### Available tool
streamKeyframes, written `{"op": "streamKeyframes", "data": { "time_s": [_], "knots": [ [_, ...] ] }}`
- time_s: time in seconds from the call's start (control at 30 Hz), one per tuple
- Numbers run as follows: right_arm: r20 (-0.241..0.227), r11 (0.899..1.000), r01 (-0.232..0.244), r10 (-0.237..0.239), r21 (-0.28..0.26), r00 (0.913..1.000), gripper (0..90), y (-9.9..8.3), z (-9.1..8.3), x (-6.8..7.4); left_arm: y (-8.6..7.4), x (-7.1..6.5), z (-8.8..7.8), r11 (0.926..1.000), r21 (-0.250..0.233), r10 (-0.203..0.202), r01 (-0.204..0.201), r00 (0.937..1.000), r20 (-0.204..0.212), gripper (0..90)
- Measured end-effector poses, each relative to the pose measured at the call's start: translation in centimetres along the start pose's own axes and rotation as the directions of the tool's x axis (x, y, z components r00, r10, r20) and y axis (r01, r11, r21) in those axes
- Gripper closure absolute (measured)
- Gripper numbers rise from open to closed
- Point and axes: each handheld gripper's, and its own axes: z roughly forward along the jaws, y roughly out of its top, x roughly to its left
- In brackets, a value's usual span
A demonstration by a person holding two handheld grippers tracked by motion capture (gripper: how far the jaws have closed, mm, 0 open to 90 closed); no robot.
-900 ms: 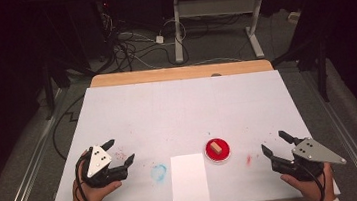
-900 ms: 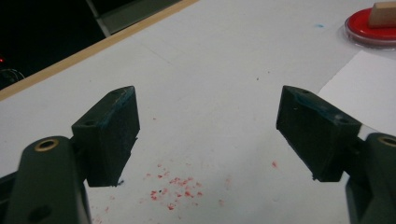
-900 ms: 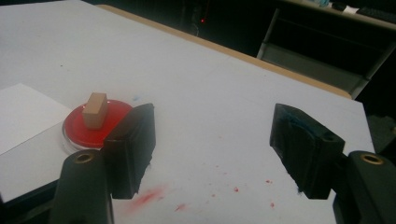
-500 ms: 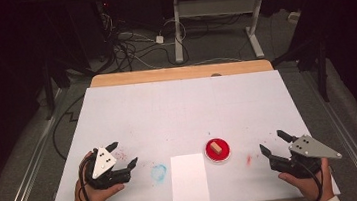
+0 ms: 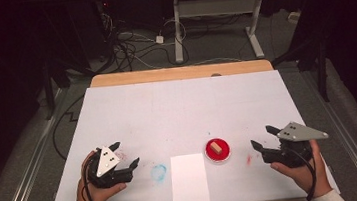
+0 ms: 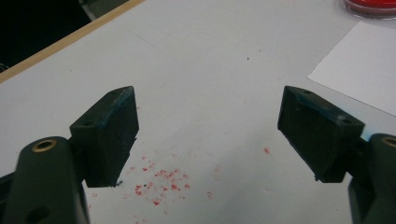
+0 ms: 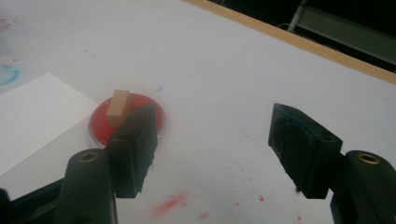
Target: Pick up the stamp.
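Both grippers, left (image 5: 125,156) and right (image 5: 263,138), are gaping empty, flanking the paper (image 5: 189,179), with the red dish (image 5: 218,150) lying just right of it.

readable text: none | labels: none | brands: none | numbers: none | signs: none

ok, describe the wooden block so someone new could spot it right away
Start at the white table and go to its near edge, where a blank sheet of paper lies. Just right of the sheet sits a round red dish, and the block stands in it. It is the one small tan wooden piece, between the sheet and the right gripper.
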Motion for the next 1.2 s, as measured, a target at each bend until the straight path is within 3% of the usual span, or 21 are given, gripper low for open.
{"op": "streamKeyframes", "data": {
  "time_s": [0.2, 0.43, 0.63, 0.9, 1.1, 1.2],
  "knots": [
    [-0.065, 0.998, 0.034, -0.030, 0.060, 0.9975, 33.5, 2.8, 1.7, 1.7, 0.0, 0.0, -0.1, 1.0000, -0.004, 0.004, -0.004, 1.0000, 0.006, 19.2],
    [-0.125, 0.986, 0.081, -0.063, 0.147, 0.9902, 33.7, 4.8, 4.7, 3.7, -0.3, -0.1, -0.2, 1.0000, 0.001, 0.001, -0.001, 0.9999, 0.013, 19.0],
    [-0.163, 0.973, 0.109, -0.076, 0.202, 0.9836, 36.9, 4.8, 6.7, 4.8, -0.3, -0.2, -0.1, 0.9999, 0.010, 0.005, -0.005, 0.9999, 0.013, 18.8],
    [-0.162, 0.959, 0.109, -0.068, 0.263, 0.9845, 40.8, 4.1, 8.6, 5.6, -0.3, -0.2, 0.0, 0.9997, 0.023, 0.008, -0.008, 1.0000, 0.006, 18.9],
    [-0.173, 0.949, 0.100, -0.050, 0.298, 0.9837, 52.7, 3.6, 9.5, 5.8, -0.3, -0.2, 0.0, 0.9996, 0.026, 0.009, -0.010, 0.9999, 0.007, 18.9],
    [-0.175, 0.940, 0.126, -0.073, 0.316, 0.9819, 56.7, 3.4, 10.0, 6.0, -0.4, -0.2, 0.1, 0.9997, 0.023, -0.001, 0.001, 1.0000, 0.009, 18.9]
  ]
}}
